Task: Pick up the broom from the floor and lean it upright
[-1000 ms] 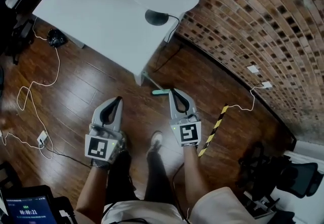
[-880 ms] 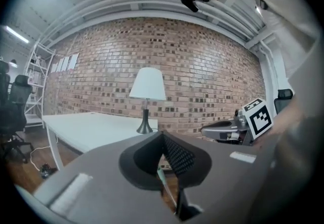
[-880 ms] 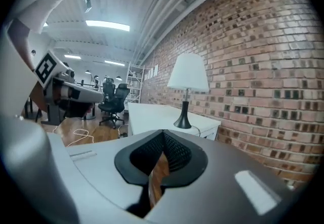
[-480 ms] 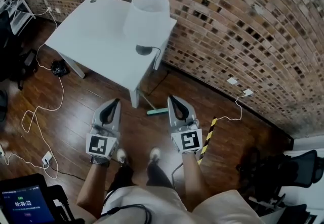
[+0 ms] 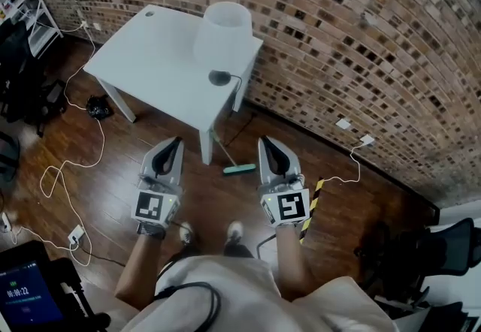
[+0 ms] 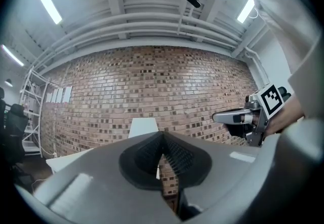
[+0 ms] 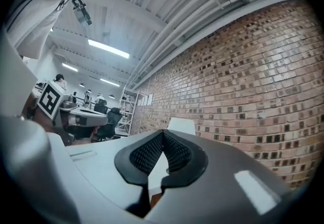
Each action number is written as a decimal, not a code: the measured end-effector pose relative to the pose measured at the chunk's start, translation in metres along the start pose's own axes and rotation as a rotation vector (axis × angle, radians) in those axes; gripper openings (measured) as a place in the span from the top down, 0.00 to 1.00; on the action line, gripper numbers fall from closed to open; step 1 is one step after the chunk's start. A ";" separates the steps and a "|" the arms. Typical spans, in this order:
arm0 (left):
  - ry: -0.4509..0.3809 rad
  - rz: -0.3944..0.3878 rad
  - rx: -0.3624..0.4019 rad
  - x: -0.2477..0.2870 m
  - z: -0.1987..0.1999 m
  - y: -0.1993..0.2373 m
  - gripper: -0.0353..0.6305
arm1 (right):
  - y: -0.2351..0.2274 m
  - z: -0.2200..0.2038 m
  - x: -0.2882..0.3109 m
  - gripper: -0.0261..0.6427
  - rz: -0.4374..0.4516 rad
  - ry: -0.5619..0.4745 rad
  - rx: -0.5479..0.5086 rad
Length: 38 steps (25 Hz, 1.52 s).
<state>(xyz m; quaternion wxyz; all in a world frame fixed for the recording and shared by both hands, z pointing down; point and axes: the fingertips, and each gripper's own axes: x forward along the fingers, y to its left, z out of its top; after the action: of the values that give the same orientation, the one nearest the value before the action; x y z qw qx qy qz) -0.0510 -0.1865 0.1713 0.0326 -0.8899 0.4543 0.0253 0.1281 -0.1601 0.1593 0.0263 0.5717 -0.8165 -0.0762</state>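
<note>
The left hand-held gripper (image 5: 176,143) and right hand-held gripper (image 5: 264,143) are hovering level above the wooden floor (image 5: 113,144), each pressing its jaws together on nothing. Between them, the green-headed broom (image 5: 239,169) is resting beside the white desk (image 5: 150,60) leg, apparently lying on the floor.

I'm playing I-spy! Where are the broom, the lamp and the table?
broom (image 5: 240,169), head view, green brush head.
lamp (image 5: 222,34), head view, white shade.
table (image 5: 150,49), head view, bare top.
</note>
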 end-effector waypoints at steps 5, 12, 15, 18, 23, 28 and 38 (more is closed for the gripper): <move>-0.055 -0.004 0.049 -0.007 0.016 0.004 0.95 | 0.003 0.013 -0.007 0.94 -0.016 -0.028 -0.008; -0.074 0.010 0.045 -0.012 0.019 0.012 0.95 | 0.006 0.015 -0.008 0.94 -0.028 -0.035 -0.016; -0.056 0.003 0.031 -0.015 0.019 0.011 0.95 | 0.010 0.015 -0.007 0.94 -0.029 -0.029 -0.014; -0.032 -0.001 0.005 -0.019 0.019 0.012 0.95 | 0.015 0.016 -0.006 0.94 -0.029 -0.024 -0.018; -0.045 -0.026 0.012 -0.027 0.018 0.023 0.95 | 0.027 0.024 -0.007 0.94 -0.044 -0.024 -0.033; -0.044 -0.059 0.018 -0.036 0.007 0.033 0.95 | 0.042 0.025 -0.011 0.94 -0.074 -0.034 -0.033; 0.002 -0.076 -0.043 -0.063 -0.015 0.013 0.95 | 0.057 0.005 -0.041 0.94 -0.103 -0.001 0.049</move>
<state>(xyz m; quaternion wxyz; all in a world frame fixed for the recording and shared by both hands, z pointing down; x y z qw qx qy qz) -0.0983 -0.1448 0.1903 0.0140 -0.9069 0.4198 0.0327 0.0891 -0.1024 0.1654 0.0080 0.6133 -0.7877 -0.0579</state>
